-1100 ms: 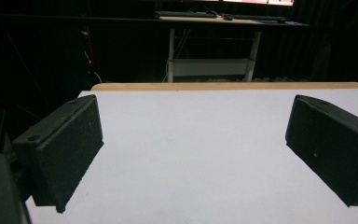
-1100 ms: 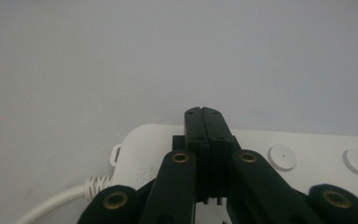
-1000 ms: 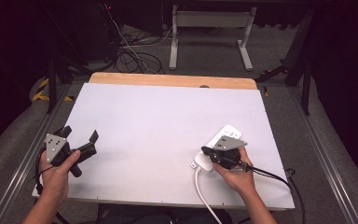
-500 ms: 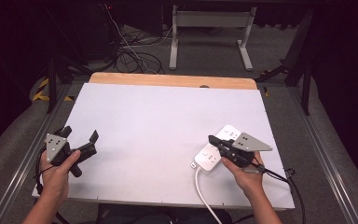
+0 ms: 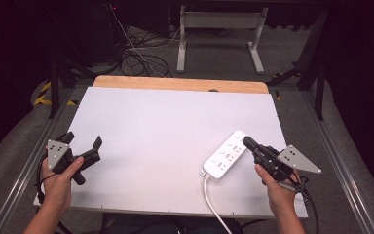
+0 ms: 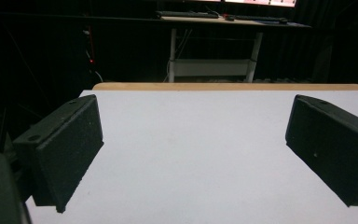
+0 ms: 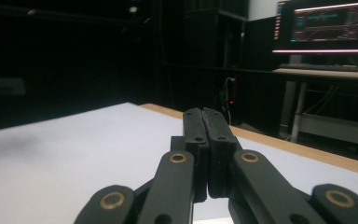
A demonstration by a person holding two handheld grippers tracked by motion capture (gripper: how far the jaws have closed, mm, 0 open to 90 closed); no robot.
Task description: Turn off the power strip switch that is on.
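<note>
White laminate covers the broad rectangular surface point(image 5: 165, 131) we look down on, with a strip of pale wood point(image 5: 180, 84) along its far edge. At the left, near the front corner, we see a hand point(image 5: 61, 183) gripping the left gripper point(image 5: 84, 145), which sits low over the surface with its grey three-cornered plate point(image 5: 56, 152) turned up. Its black fingers point(image 6: 65, 154) stand wide apart in the left gripper view, with nothing between them but bare white surface point(image 6: 191, 154) running to the wooden edge.

Moving right, the middle of the surface lies bare. Toward the right front we find a white rectangular power strip point(image 5: 225, 154) lying flat and set at a slant, its far end angled to the right. Its white cord point(image 5: 213, 202) leaves the near end and runs off the front edge.

Just beside the strip's far end is the right gripper point(image 5: 247, 142), held in the other hand point(image 5: 278, 192), its tip touching or nearly touching the strip; we cannot tell which. In the right gripper view its black fingers point(image 7: 208, 140) are pressed together with nothing between them. A lit monitor point(image 7: 328, 25) shows far beyond, on a desk in the dark room.
</note>
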